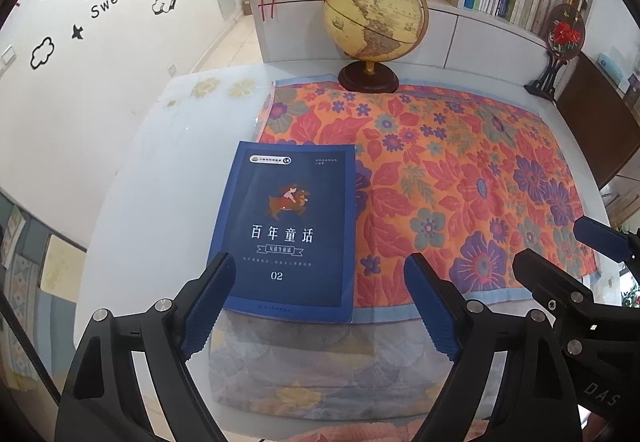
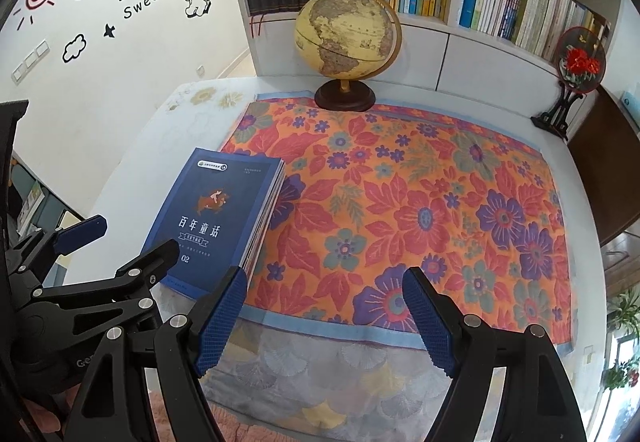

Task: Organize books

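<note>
Books (image 2: 218, 218) lie in one flat stack on the cloth's (image 2: 400, 210) left edge, in front of the globe (image 2: 347, 39). Both tongs, left (image 1: 320, 306) and right (image 2: 324, 322), hang wide and empty, so stacking looks finished. Any next move needs a low approach from the stack's near end.

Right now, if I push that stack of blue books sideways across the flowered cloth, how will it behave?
The stack of blue books shows several thin paperbacks in the right wrist view, so a push high up would probably shear the top ones off. The glossy cover looks slippery. The flowered cloth underneath may bunch up rather than let it slide.
</note>
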The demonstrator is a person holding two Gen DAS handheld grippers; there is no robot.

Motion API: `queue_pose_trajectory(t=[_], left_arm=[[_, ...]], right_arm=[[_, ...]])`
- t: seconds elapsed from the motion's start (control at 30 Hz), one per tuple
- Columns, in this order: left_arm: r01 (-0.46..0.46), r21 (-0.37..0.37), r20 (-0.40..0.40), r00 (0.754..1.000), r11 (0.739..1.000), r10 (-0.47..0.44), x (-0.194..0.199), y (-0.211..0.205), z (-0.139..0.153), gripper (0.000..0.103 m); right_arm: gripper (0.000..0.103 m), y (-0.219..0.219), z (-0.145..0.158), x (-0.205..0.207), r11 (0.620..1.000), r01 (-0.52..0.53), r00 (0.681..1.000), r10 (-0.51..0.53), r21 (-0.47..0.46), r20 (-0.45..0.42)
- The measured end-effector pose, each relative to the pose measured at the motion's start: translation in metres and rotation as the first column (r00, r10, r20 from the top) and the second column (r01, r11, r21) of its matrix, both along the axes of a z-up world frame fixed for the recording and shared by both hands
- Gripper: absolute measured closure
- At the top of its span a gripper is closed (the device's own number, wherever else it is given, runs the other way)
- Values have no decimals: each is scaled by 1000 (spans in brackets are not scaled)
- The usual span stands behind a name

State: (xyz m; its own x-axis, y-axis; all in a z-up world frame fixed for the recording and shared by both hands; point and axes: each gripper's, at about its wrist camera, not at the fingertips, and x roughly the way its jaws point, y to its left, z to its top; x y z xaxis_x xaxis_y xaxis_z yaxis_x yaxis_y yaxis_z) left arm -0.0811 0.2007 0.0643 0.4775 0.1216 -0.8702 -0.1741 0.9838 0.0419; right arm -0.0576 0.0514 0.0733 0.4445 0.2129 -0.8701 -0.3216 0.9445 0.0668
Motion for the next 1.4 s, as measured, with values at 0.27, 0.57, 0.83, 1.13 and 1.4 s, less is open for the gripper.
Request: queue_pose_trajectory(t=[0.27,0.57,0.83,1.13,1.4], left_arm=[[0,6,-1,1000,1000,0,-4,-1,-1,18],[4,10,4,1000,1000,-4,-13,-2,-1,18],[-3,13,14,1000,1000,3,-17,1,1,18],[-5,16,18,1000,1000,4,-23,5,2,18],[10,8,23,1000,1000,-10,-25,7,3,18]], right_arm=[[25,-1,1,-2,1000,1,1000,-1,4,-1],[25,-2,4,-10,1000,6,1000,-6,7,13],[25,-1,5,-14,1000,6,1000,-6,4,13],[25,7,9,-24,1000,-6,1000,6,-9,26],[25,6,10,-28,1000,1,1000,0,-14,30]])
